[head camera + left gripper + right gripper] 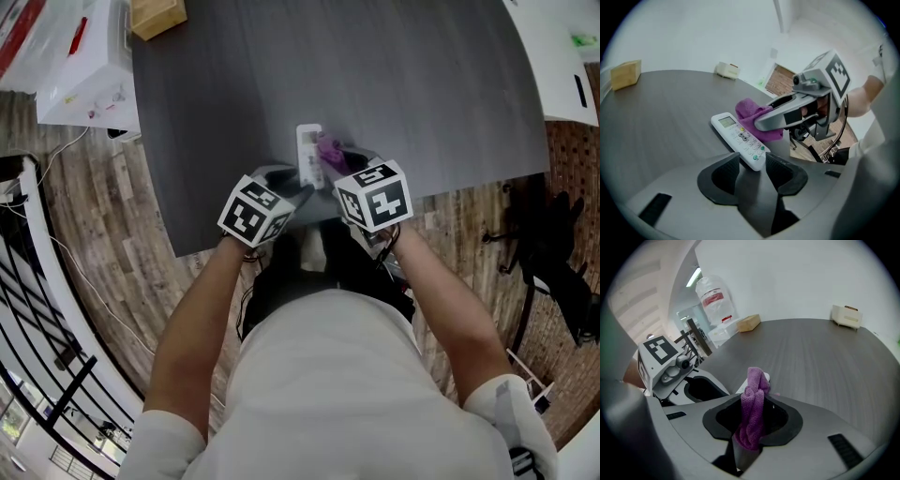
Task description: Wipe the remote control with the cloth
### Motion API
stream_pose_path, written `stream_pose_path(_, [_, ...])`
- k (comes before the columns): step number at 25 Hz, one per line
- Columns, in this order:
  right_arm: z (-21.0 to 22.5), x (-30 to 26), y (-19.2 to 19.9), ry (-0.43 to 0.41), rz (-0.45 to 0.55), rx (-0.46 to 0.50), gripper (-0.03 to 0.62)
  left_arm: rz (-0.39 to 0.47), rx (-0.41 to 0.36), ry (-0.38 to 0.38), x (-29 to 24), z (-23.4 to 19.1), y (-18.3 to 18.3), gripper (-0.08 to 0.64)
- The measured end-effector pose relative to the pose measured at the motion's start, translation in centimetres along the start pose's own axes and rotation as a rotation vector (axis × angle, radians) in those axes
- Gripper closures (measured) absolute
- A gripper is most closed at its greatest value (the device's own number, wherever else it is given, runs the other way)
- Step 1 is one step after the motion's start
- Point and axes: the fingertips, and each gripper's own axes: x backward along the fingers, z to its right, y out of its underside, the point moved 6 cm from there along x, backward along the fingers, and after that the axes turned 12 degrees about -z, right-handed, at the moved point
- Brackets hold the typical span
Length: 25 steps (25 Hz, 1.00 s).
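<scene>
Purple cloth point(756, 380) is pinched in the closed fingers of the right gripper point(753, 406), against the right side of the remote point(739, 137). The left gripper point(752, 164) clamps the remote's near end. Its long axis runs away across the bench point(661, 117), so wiping probably goes lengthwise.

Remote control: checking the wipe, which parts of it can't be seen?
- Head view: the near end of the remote control is hidden under the left gripper and right gripper.
- Left gripper view: its far right edge is behind the cloth; button print too small.
- Right gripper view: the cloth hides nearly all of it.
</scene>
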Motion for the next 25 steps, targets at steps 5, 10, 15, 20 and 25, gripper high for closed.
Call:
stream_pose_path(5, [-1.5,-0.9,-1.0,-0.010,0.000,0.027,0.491,-0.002,0.037,-0.001,0.8,-0.6,1.0,0.390])
stream_pose_path(10, [-1.9,-1.0,-1.0,-0.023,-0.002,0.040,0.491,0.016,0.065,-0.016,1.2,-0.7,1.5,0.390])
stream_pose_path(15, [-1.8,-1.0,-1.0,-0.019,-0.005,0.029,0.491,0.003,0.051,-0.010,1.1,-0.6,1.5,0.390])
stream_pose_path(20, [-1.0,-0.7,-1.6,0.003,0.012,0.032,0.491,0.056,0.086,0.001,1.8,-1.4,1.4,0.390])
stream_pose_path(25, [1.8,2.0,-1.2,0.064,0.061,-0.014,0.491,0.155,0.144,0.015,3.6,-1.1,1.1,0.390])
